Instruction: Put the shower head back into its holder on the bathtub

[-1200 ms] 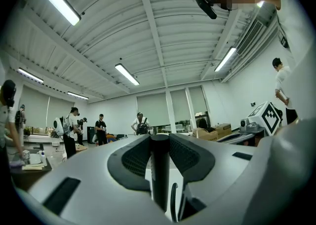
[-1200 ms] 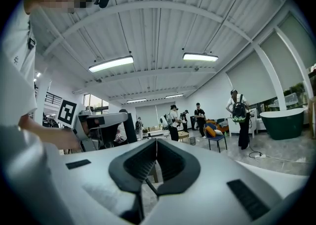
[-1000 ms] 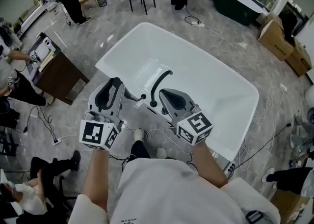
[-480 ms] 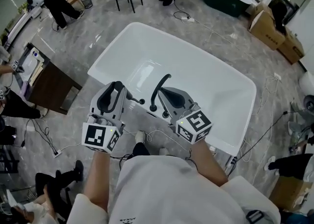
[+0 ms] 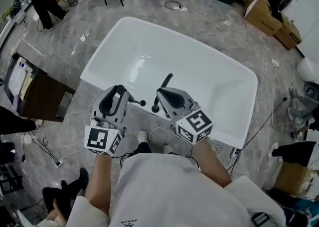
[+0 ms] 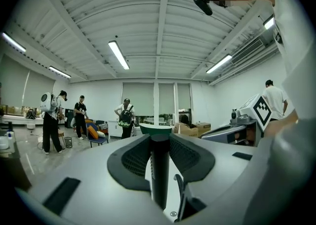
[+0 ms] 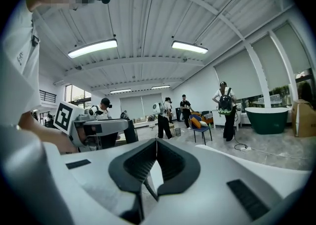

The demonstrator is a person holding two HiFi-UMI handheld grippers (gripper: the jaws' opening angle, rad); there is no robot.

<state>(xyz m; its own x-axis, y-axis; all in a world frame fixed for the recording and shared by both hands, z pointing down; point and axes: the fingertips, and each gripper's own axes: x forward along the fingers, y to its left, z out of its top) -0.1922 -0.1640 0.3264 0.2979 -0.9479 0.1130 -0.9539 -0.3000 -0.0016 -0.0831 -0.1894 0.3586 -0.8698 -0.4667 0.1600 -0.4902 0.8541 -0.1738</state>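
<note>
The shower head [image 6: 159,169], a black wand, is pinched between the pads of my left claw [image 5: 118,91], just over the near rim of the bathtub [image 5: 227,132]. My right claw [image 7: 157,144] is pressed together on nothing. I judge the holder sits by the black tap [image 5: 166,79], so I should line the wand up and release only once it is seated. My right claw crowds that spot, and loose cables [image 5: 271,116] trail beside the tub.

You are not seeing any readable words or numbers here. The left cube [image 5: 102,140] and the right cube [image 5: 195,126] are showing only black square markers. The small print [image 5: 128,220] on your shirt [image 5: 164,191] is coming out too tiny to read.
</note>
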